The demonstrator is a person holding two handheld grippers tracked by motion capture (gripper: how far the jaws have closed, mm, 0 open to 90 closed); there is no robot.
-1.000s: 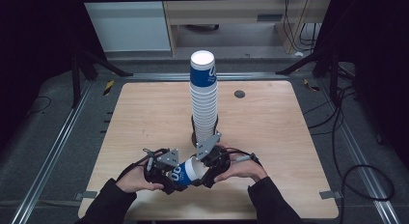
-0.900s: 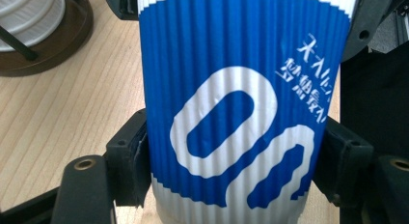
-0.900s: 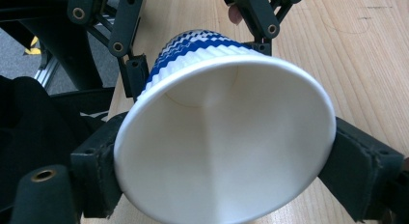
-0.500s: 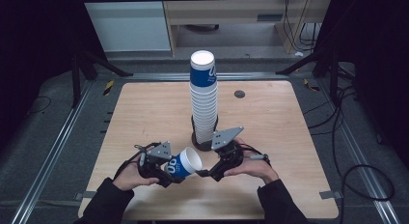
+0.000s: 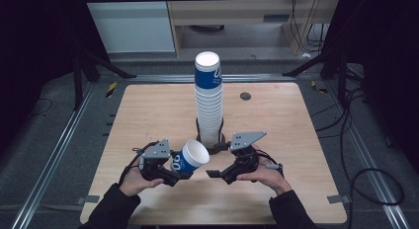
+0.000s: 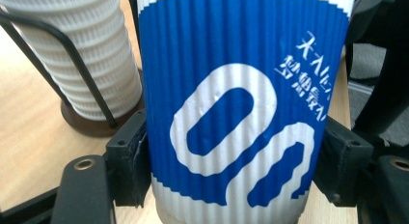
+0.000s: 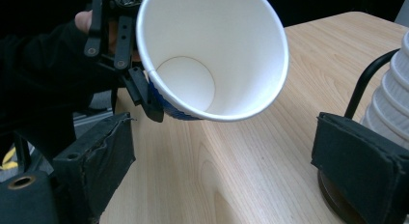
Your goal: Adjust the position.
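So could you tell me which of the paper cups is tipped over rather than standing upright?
The lone blue cup clamped in the left gripper; it tilts mouth-first towards the right gripper, while the stack stands upright.

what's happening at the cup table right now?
A person works two handheld grippers at the wooden table. The left gripper is shut on a blue-and-white paper cup, tilted with its open mouth toward the right gripper. The right gripper's jaws have just been opening; nothing sits between its fingers, and it is apart from the cup. A tall stack of paper cups stands in a wire holder behind them.
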